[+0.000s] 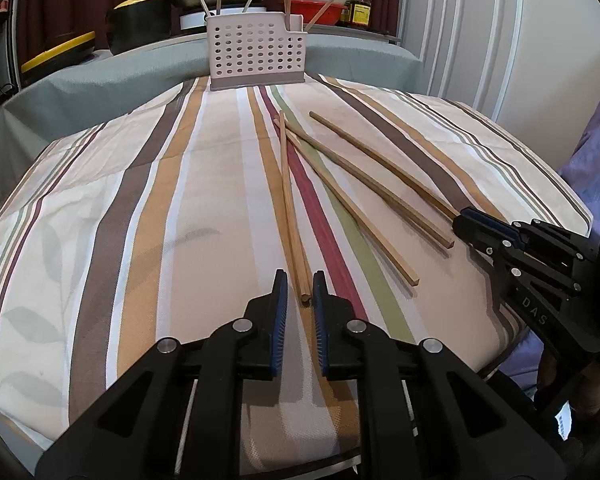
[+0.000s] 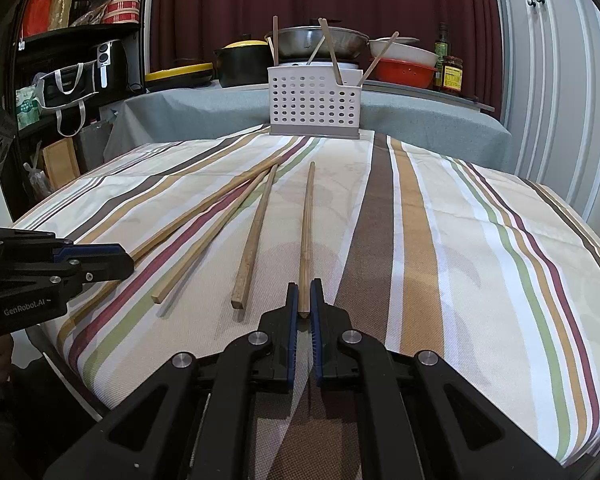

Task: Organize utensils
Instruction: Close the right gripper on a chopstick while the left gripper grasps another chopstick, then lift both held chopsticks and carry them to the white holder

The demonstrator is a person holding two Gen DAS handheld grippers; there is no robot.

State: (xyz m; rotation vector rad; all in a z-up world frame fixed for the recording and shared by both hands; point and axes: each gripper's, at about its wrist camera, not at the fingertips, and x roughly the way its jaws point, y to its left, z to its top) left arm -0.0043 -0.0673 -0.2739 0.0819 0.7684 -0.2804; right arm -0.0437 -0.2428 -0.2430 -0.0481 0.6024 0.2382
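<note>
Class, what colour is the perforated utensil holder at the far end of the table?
White, seen best in the right wrist view: utensil holder.

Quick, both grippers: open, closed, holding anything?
Left gripper: open, fingers either side of the leftmost chopstick, not gripping.
Right gripper: shut on the rightmost chopstick.

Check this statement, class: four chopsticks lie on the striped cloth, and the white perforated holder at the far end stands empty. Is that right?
Not quite. The four chopsticks do lie on the striped cloth, but the white perforated holder is not empty: several chopsticks already stand in it, as the right wrist view shows.
</note>
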